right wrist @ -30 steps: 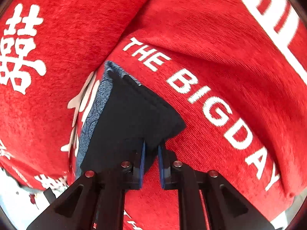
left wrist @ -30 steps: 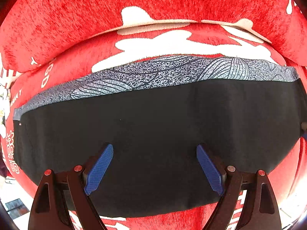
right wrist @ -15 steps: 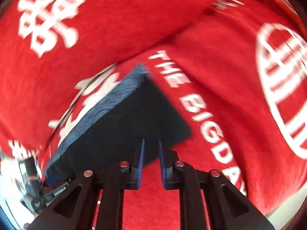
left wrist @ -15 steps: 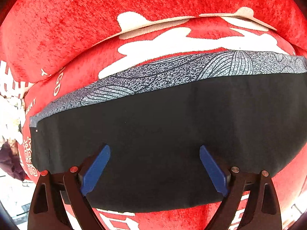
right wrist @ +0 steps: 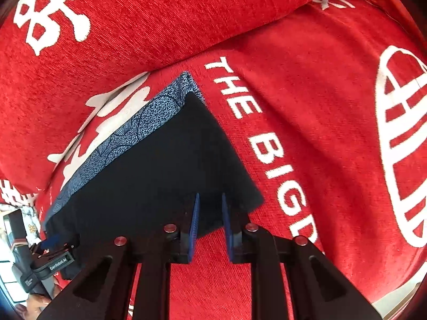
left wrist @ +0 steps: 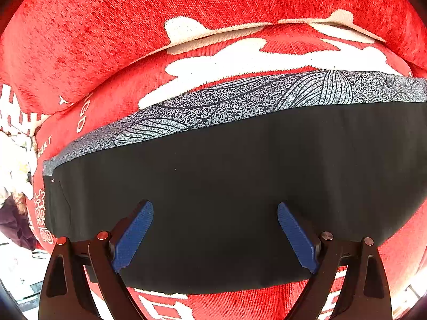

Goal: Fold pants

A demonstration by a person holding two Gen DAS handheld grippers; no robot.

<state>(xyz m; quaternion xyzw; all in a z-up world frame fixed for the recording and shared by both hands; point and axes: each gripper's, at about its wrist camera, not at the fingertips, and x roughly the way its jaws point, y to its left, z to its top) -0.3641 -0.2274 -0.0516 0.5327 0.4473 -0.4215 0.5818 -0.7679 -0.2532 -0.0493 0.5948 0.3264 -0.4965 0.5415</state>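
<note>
- The pants [left wrist: 240, 186] lie folded flat on a red cushion [left wrist: 267, 53] — the patterned grey layer shows along the far edge.
- Left gripper [left wrist: 214, 237] hangs over the pants, its jaws spread wide, grasping nothing.
- Right gripper [right wrist: 209, 226] is at the near corner; its jaws have just been opening — a narrow gap, the cloth not pinched.

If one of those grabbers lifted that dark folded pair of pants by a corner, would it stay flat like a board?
Probably not. The pants are thin cloth lying flat on the soft red cushion, so a lifted corner would likely droop and the fold open. They look light. The patterned strip seems just as limp.
</note>
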